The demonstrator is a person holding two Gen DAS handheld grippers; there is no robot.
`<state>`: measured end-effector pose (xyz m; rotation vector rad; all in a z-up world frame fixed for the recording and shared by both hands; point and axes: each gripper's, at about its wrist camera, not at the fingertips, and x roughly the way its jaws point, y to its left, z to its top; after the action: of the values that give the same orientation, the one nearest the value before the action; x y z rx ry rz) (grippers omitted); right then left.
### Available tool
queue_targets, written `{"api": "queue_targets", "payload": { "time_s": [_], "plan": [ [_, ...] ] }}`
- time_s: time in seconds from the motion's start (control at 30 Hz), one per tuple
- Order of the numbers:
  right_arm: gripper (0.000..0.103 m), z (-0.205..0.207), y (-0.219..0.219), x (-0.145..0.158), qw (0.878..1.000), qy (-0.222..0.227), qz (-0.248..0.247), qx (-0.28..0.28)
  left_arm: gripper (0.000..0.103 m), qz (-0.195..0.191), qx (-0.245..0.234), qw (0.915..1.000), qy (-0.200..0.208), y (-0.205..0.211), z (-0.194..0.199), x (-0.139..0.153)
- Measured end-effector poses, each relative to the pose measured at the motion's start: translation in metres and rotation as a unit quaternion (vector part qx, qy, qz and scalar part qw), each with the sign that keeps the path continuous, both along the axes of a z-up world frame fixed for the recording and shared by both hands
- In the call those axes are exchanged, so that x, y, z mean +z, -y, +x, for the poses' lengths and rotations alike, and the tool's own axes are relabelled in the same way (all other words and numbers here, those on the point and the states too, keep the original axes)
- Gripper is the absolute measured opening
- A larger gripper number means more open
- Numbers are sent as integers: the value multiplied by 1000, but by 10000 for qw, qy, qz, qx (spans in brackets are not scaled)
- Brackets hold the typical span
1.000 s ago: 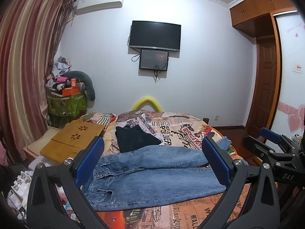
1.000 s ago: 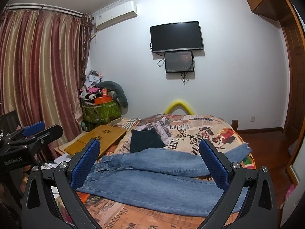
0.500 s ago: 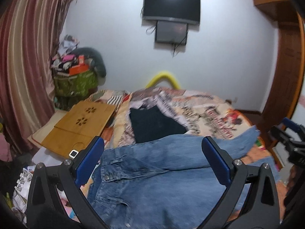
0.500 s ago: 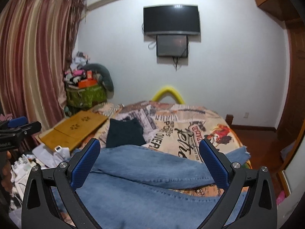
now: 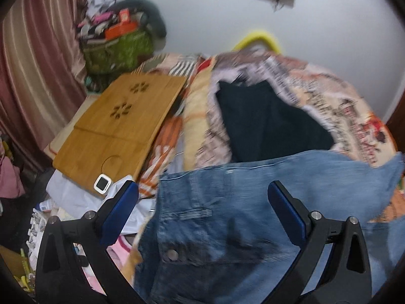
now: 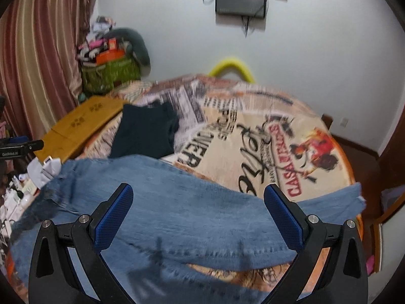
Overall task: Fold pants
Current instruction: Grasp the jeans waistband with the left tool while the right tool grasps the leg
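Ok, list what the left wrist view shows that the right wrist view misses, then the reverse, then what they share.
Only the left wrist view shows the jeans' waistband button and a small white clock on the edge of the wooden lap desk.

Only the right wrist view shows the frayed leg hem, the "CASA" lettering on the bedspread, and the other gripper's tip at the far left.

Both show the blue jeans, the black garment, the yellow hoop, and open jaws over the denim.
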<state>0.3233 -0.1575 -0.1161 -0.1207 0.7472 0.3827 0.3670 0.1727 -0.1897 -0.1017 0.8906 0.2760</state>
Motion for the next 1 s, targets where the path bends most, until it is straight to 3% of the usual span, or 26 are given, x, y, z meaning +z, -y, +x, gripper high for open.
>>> {"api": "queue_targets", "payload": {
  "time_s": [0.2,0.37,0.5,0.63,0.73,0.83,0.93,1.0],
  "plan": [
    [96,46,-8,-34,9988,-379,-53,319,99,-77,151,9970,-759,-33,35,-61],
    [84,79,-19,-60,9960,-680,-250,519,76,-203,142,9925,-1197,-43,54,-99],
    [80,101,-29,-74,9935,-885,-204,694,65,-278,116,9896,-1404,-45,66,-121],
    [78,114,-36,-85,9910,-1026,-61,858,50,-569,76,9879,-1439,-47,75,-133],
    [70,115,-38,-93,9880,-1244,92,906,33,-742,7,9872,-1411,-45,77,-135],
    [67,107,-39,-95,9886,-1166,68,945,24,-565,-47,9876,-1465,-37,77,-135],
    [57,101,-39,-97,9892,-1106,5,967,15,-460,-81,9879,-1480,-31,75,-132],
    [41,98,-38,-97,9896,-1054,-73,978,13,-389,-72,9884,-1467,-30,75,-130]
  ]
}}
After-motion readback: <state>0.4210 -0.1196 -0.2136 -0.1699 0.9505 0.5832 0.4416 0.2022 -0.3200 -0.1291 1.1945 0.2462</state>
